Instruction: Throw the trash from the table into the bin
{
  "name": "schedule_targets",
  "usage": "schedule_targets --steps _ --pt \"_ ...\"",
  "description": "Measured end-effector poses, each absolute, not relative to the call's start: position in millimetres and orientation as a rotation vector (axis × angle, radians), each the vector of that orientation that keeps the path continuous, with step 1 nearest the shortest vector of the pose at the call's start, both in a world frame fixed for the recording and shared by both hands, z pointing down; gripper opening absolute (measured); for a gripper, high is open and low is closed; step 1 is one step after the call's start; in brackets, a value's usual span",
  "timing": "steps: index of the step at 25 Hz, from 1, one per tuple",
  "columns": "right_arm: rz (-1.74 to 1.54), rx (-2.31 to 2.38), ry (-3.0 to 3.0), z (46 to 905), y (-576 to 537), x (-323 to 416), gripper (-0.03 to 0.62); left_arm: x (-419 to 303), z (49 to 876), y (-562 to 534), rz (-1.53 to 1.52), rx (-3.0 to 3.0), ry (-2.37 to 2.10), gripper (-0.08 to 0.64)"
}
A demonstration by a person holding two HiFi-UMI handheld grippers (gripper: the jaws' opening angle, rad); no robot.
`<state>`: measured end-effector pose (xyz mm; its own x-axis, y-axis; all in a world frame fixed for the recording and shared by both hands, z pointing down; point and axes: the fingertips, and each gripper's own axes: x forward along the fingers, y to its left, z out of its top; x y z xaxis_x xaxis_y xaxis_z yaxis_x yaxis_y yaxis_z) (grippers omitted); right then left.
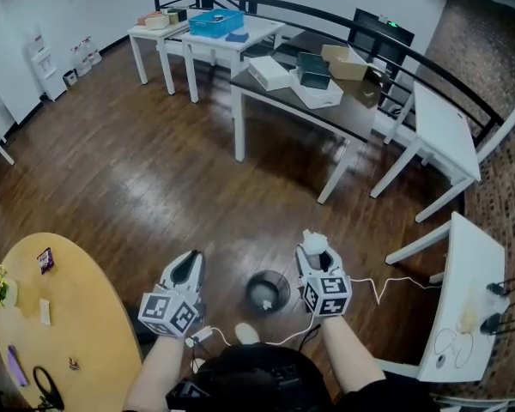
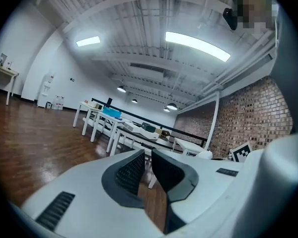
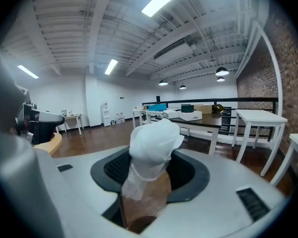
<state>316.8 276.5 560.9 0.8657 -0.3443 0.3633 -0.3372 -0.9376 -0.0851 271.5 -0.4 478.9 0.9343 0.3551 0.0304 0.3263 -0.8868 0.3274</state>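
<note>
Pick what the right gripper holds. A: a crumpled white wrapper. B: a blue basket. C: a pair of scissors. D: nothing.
A: in the right gripper view, the right gripper has its jaws closed on a crumpled white wrapper that sticks up between them.

No words, brands or numbers are legible anywhere. The left marker cube (image 1: pixel 169 310) and right marker cube (image 1: pixel 328 292) show only black-and-white square patterns.
</note>
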Motion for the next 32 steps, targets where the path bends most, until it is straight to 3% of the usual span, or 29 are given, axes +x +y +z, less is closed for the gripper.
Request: schedule_targets --steps 32 --pt "-1.518 -2.642 0.685 829 237 237 0.207 258 693 39 0.817 2.598 0.395 0.046"
